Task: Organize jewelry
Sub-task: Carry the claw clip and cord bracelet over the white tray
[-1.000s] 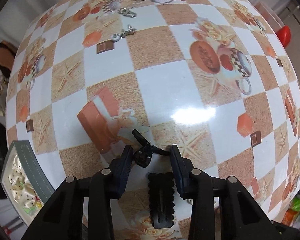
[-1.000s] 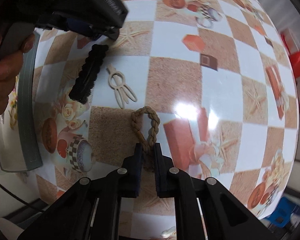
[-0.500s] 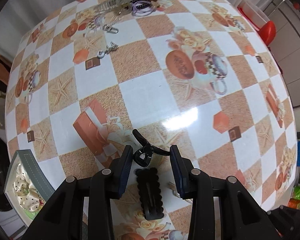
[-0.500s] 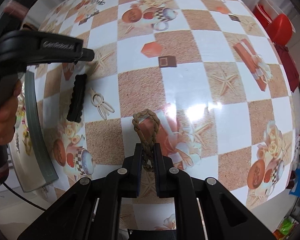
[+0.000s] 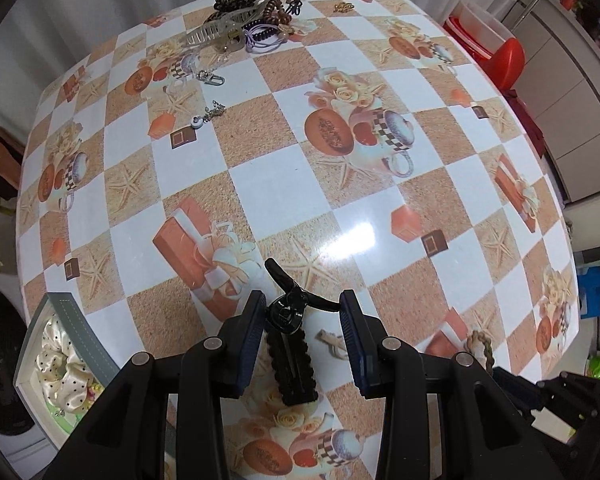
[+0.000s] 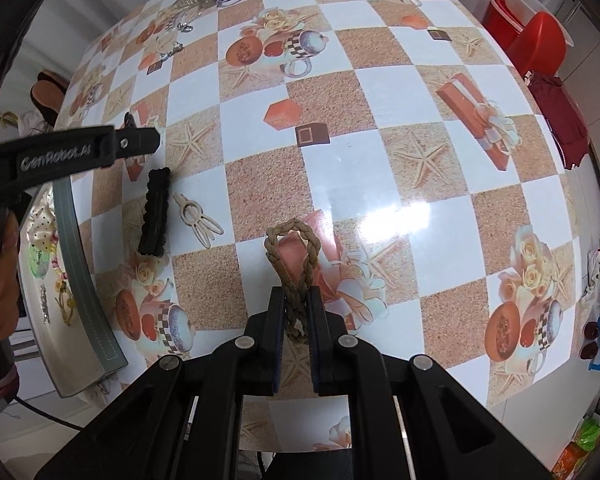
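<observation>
A: Jewelry and hair pieces are still lying mostly loose. A big heap [image 5: 252, 16] is sitting at the far edge of the tabletop [image 5: 276, 192], with two small clasped pieces [image 5: 210, 114] lying short of it.

B: What are the claws carrying?

A: The left claw [image 5: 303, 312] is gripping a small black claw clip [image 5: 290, 304] between half-spread jaws. The right claw [image 6: 296, 312] is pinching a tan braided loop [image 6: 294, 256], jaws nearly together, both hanging above the tabletop.

B: And the tray?

A: The grey-rimmed tray [image 5: 72, 320] at the near left corner is holding a polka-dot scrunchie [image 5: 58, 364] and a few small bits. A black scalloped barrette [image 6: 154, 212] and a cream hair clip [image 6: 198, 216] are lying just beside it, unsorted.

B: So it is looking like an early stage.

A: I am judging so; most pieces are waiting.
</observation>
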Tool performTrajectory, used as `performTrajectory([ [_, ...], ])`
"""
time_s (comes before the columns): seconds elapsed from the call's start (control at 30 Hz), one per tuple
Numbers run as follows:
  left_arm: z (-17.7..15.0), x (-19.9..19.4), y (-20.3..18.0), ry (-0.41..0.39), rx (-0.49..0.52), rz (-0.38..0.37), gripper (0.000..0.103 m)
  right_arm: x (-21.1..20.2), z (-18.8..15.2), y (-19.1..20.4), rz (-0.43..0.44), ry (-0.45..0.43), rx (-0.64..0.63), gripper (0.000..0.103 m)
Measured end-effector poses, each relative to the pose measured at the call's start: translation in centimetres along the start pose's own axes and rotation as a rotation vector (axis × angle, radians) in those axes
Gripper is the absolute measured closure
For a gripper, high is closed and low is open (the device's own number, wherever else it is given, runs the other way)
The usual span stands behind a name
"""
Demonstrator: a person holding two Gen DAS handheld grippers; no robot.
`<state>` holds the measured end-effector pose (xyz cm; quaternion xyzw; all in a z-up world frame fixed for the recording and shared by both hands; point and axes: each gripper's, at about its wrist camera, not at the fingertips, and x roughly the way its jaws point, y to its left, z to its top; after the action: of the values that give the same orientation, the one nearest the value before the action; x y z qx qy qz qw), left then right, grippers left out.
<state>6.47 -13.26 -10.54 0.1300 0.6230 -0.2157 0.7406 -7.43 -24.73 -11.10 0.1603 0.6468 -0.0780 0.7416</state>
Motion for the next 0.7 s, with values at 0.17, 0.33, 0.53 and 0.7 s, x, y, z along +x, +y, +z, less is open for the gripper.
performTrajectory([
  [0.17, -0.5, -0.8, -0.1, -0.014, 0.008, -0.005, 0.06, -0.9, -0.3, -0.1, -0.007, -0.016, 0.002, 0.092],
  [0.33, -1.4, -1.9, 0.2, -0.033, 0.003, -0.016, 0.06, -1.1, -0.2, 0.0, -0.003, -0.019, 0.016, 0.092],
  [0.53, -2.7, -3.4, 1.3, -0.056, -0.01, -0.015, 0.06, -1.6, -0.2, 0.7, 0.001, -0.03, 0.004, 0.092],
  [0.7, -4.1, -4.8, 2.8, -0.076, -0.045, -0.009, 0.06, -2.2, 0.1, 1.2, 0.035, -0.047, 0.006, 0.092],
])
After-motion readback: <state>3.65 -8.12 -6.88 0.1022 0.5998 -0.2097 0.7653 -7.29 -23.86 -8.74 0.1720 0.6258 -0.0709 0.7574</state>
